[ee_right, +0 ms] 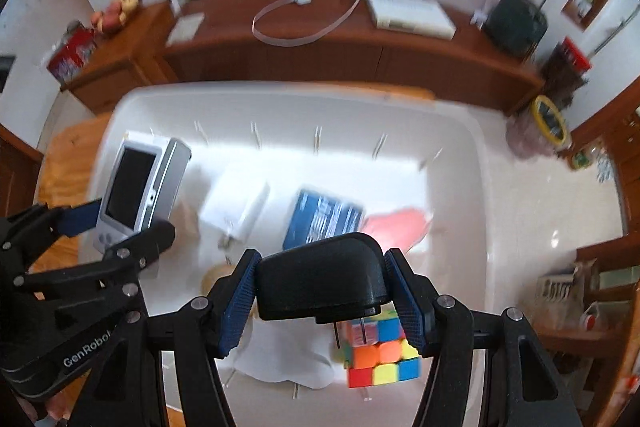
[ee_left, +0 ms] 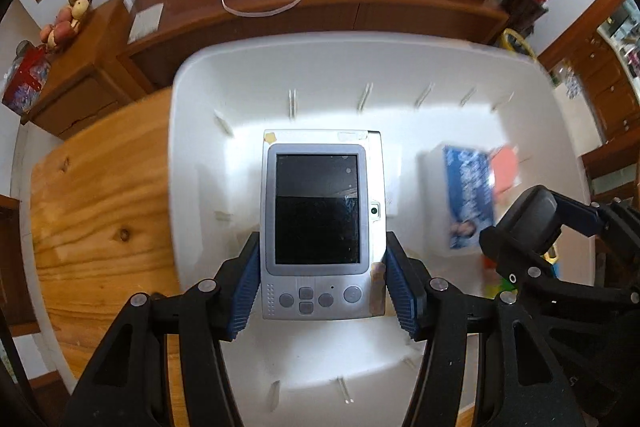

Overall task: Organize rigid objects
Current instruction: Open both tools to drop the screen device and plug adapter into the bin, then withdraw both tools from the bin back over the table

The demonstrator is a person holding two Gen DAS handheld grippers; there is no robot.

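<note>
My left gripper (ee_left: 322, 287) is shut on a silver handheld device with a dark screen (ee_left: 320, 223), held above the left part of a white bin (ee_left: 192, 75). The device also shows in the right wrist view (ee_right: 136, 191). My right gripper (ee_right: 320, 297) is shut on a black plug adapter (ee_right: 320, 279), its prongs pointing down, held over the bin (ee_right: 456, 187). The adapter also shows in the left wrist view (ee_left: 528, 223).
In the bin lie a blue booklet (ee_right: 324, 219), a pink item (ee_right: 396, 225), a white box (ee_right: 236, 207) and a colourful puzzle cube (ee_right: 382, 351). The bin stands on a wooden table (ee_left: 104, 195). A brown sideboard (ee_left: 280, 7) with a white device and cable runs behind.
</note>
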